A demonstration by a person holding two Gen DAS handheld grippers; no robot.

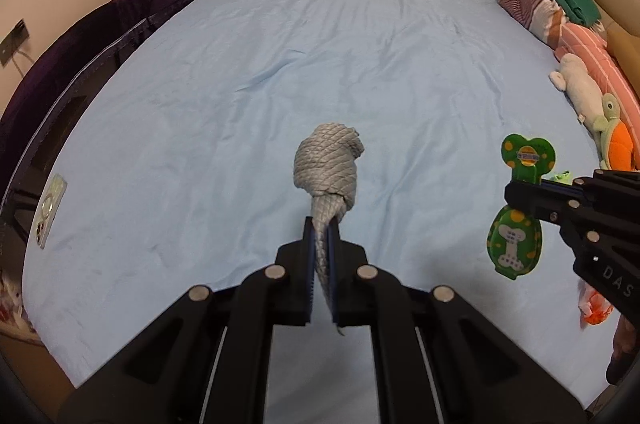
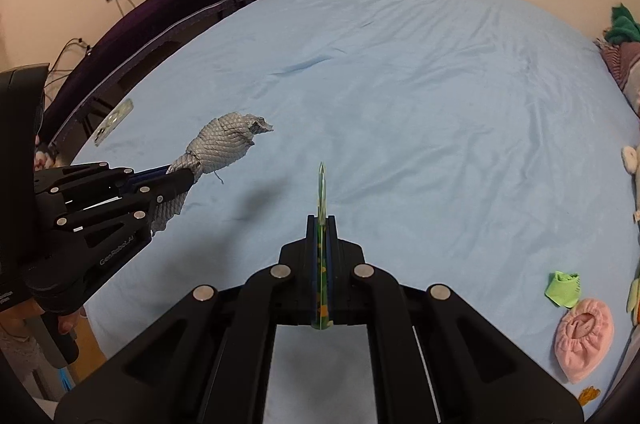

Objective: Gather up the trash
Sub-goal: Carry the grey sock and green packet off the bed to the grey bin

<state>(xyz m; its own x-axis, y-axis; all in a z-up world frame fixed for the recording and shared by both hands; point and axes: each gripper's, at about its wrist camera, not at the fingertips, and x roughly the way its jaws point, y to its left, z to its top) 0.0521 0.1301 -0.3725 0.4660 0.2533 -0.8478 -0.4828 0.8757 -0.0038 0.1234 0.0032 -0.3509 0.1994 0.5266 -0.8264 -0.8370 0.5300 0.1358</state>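
The left gripper (image 1: 321,224) is pinched tight on the tail of a grey knotted cloth (image 1: 328,164), whose rolled, textured bundle sticks out past the fingertips and hangs above the light blue bedsheet (image 1: 280,64), not touching it; a loose strip of the same cloth trails back between the fingers. Seen from the right wrist camera, this gripper comes in from the left edge with the bundle held out over the sheet. Near the sheet's left edge lies a small flat packet (image 1: 50,208). Beyond that edge runs a dark purple headboard (image 1: 100,24) below a cream wall. Further right, the right gripper (image 2: 321,222) is closed just as firmly on a green spotted card package (image 1: 520,200) printed with a white bone shape; from its own camera the card shows edge-on, a thin green blade rising between the fingers. At the right side of the bed lie a pink fabric cover (image 2: 584,340), a small green cloth (image 2: 562,288), plush toys (image 1: 580,88) and a pile of folded clothes (image 1: 548,0).
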